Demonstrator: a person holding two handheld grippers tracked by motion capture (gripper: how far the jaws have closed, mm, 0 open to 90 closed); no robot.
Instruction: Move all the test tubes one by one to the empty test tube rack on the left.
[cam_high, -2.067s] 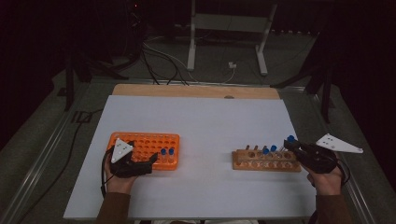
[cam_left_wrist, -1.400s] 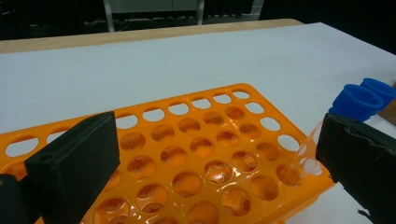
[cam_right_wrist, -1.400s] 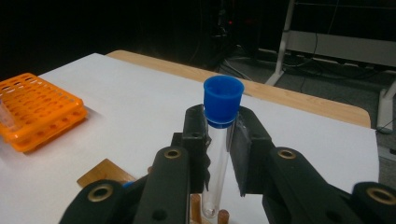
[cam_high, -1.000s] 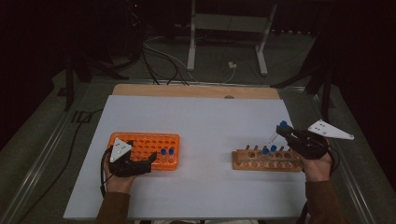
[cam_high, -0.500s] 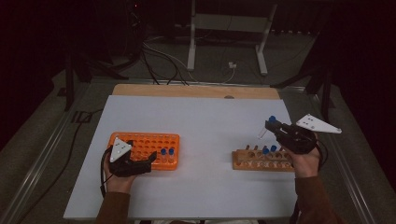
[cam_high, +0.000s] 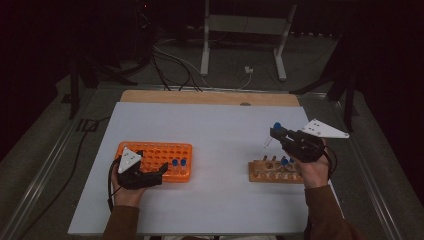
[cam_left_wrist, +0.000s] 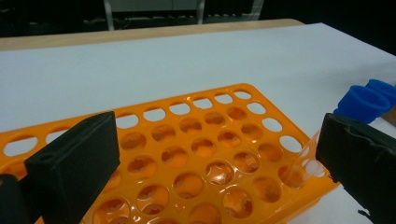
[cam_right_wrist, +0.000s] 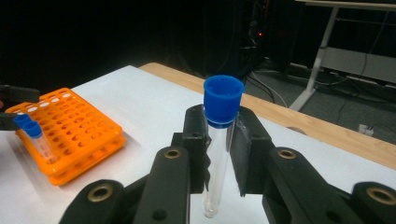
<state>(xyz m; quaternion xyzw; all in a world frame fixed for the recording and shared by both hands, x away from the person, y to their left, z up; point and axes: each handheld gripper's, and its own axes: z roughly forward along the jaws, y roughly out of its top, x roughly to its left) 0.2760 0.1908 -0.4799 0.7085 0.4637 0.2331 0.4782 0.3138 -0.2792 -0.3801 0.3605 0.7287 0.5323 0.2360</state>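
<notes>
now right tool (cam_high: 278, 134) raised above wooden rack (cam_high: 275, 172), pinching blue-capped tube (cam_right_wrist: 219, 140) (upright); left tool (cam_high: 159, 172) spread astride orange rack (cam_high: 156, 153).

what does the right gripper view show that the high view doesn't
Right gripper view alone: the black pads clamped on the clear tube just under its blue cap, and that the tube looks empty. High view alone: the wooden rack under the right gripper, and the left gripper resting at the orange rack. Both share the held tube, the orange rack and its two capped tubes.
</notes>
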